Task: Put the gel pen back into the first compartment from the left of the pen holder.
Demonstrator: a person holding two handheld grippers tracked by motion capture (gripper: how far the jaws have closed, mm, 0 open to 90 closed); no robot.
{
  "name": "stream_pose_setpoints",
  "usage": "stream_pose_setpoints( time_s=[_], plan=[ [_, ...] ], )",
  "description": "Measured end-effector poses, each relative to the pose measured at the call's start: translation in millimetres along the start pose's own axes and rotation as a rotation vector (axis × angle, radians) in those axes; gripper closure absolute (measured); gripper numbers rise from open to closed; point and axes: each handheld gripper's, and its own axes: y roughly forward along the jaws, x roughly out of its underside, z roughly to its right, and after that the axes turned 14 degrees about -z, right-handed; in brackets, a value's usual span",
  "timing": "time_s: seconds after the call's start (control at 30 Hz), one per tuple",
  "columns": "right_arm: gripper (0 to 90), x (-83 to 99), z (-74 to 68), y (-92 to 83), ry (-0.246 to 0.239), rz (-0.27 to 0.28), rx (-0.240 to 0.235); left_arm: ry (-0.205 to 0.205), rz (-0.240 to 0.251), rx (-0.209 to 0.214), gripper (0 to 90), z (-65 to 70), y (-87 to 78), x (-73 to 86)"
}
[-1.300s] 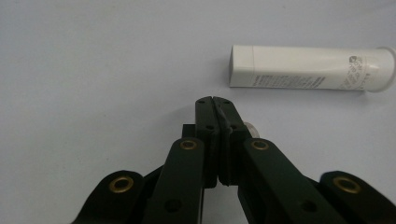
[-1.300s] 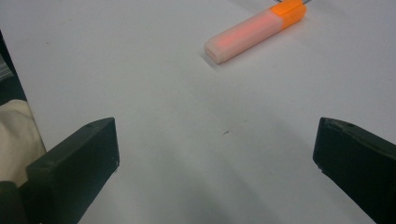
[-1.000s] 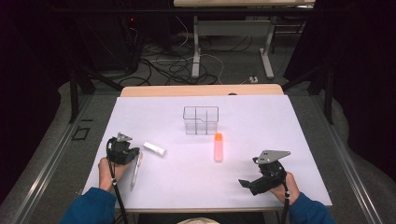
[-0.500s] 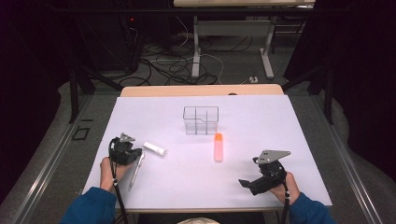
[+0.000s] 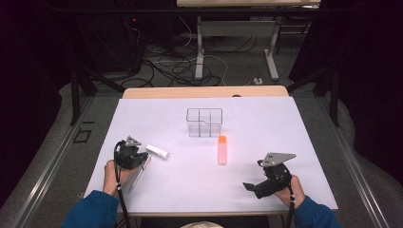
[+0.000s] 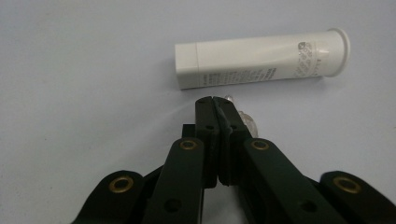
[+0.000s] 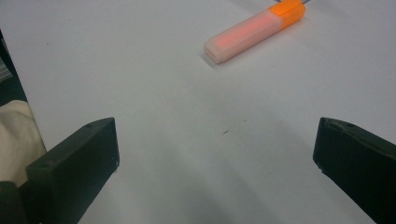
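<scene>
My left gripper (image 5: 142, 157) (image 6: 215, 101) is shut, its black jaws pressed together with nothing between them. Its tips stop just short of a white tube (image 5: 157, 151) (image 6: 261, 58) lying flat on the white table. A slim silvery pen-like thing (image 5: 135, 176) lies under that gripper, and its clear end (image 6: 246, 122) peeks out beside the right jaw. My right gripper (image 5: 248, 186) (image 7: 215, 154) rests at the near right, open wide and empty. An orange highlighter (image 5: 222, 149) (image 7: 254, 30) lies ahead of it.
A clear plastic box with dividers (image 5: 204, 122) stands upright at the table's middle, just beyond the highlighter. The white table top (image 5: 285, 128) ends in a wooden strip at the far side. Cables and desk legs are on the floor beyond.
My left gripper has edged slightly to the right, toward the white tube. The right gripper and the objects have stayed put.
</scene>
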Motion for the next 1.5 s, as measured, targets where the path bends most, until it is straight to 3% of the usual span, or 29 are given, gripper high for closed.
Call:
stream_pose_setpoints(
  time_s=[0.7,1.0,1.13,1.5],
  plan=[
    [0.0,-0.1,-0.1,-0.1,0.001,0.0,0.002,0.05,-0.007,0.029,89.8,8.9,0.3,-1.5],
    [0.0,-0.1,0.0,-0.1,0.0,0.001,0.003,0.105,-0.009,0.042,89.8,12.2,0.2,-2.6],
    [0.0,-0.1,0.1,0.0,0.0,-0.001,0.002,0.104,-0.014,0.053,89.8,14.3,0.1,-2.5],
    [0.0,-0.2,0.7,0.4,-0.004,-0.001,0.001,0.153,-0.024,0.074,89.4,17.3,-0.9,-3.0]
  ],
)
